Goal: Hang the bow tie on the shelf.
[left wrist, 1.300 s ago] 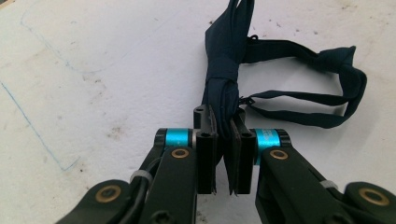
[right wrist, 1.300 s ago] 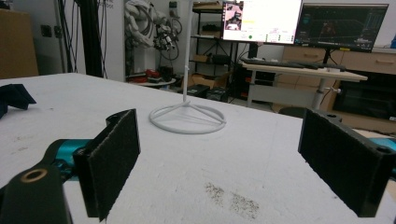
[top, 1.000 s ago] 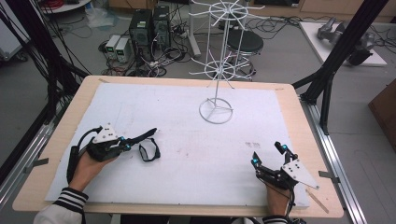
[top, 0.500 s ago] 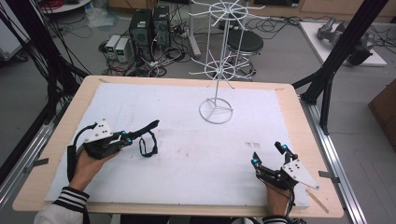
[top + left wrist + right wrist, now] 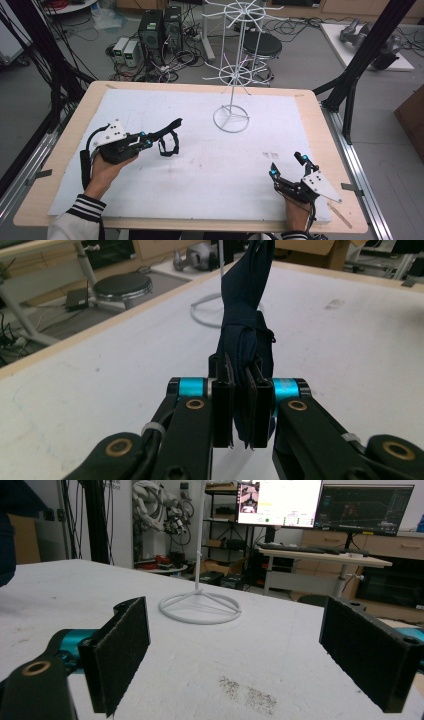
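One dark blue strap (image 5: 247, 325), folded and looped, hangs pinched in the left gripper (image 5: 167, 131), centre-left, forearm angled upward. Right gripper (image 5: 289, 168), lower right, jaws spread.

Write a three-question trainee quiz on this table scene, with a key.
1. True or false: the left hand-held gripper is clamped on the dark strap.
2. What stands at the far middle of the table? A) white wire rack B) a bowl C) a box
3. How do the right hand-held gripper jaws stand?

Key: 1 true; 2 A; 3 wide apart, nothing between them.
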A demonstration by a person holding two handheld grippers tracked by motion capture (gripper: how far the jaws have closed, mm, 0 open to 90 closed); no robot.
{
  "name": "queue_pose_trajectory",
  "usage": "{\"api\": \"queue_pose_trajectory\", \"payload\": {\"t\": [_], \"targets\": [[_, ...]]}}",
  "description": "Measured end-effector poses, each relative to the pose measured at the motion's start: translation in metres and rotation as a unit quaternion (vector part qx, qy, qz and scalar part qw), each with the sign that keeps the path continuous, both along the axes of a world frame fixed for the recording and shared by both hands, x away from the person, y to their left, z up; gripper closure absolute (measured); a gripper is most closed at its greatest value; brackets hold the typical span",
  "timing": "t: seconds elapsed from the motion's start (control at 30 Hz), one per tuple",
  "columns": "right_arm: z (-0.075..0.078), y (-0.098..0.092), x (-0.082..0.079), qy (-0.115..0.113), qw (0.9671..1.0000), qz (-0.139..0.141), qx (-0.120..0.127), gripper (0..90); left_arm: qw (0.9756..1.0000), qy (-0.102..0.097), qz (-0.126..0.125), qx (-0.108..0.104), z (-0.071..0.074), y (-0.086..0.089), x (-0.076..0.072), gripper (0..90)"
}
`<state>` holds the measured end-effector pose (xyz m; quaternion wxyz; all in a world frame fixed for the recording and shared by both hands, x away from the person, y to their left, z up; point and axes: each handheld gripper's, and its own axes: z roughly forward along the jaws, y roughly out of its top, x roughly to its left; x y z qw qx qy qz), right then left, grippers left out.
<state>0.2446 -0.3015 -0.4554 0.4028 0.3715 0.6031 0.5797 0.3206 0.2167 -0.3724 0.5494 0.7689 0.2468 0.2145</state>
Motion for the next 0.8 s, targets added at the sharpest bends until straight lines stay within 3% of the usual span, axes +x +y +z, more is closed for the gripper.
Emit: {"api": "queue_pose_trajectory", "payload": {"t": [0.47,0.8], "targets": [[0.000,0.000,0.000,0.000,1.0000,-0.001,0.000,11.8,0.9991,-0.016,-0.029,-0.027,0.019,-0.032,0.007,84.2],[0.000,0.000,0.000,0.000,1.0000,-0.002,0.000,11.8,0.9982,-0.031,-0.045,-0.025,0.037,-0.056,0.012,84.1]]}}
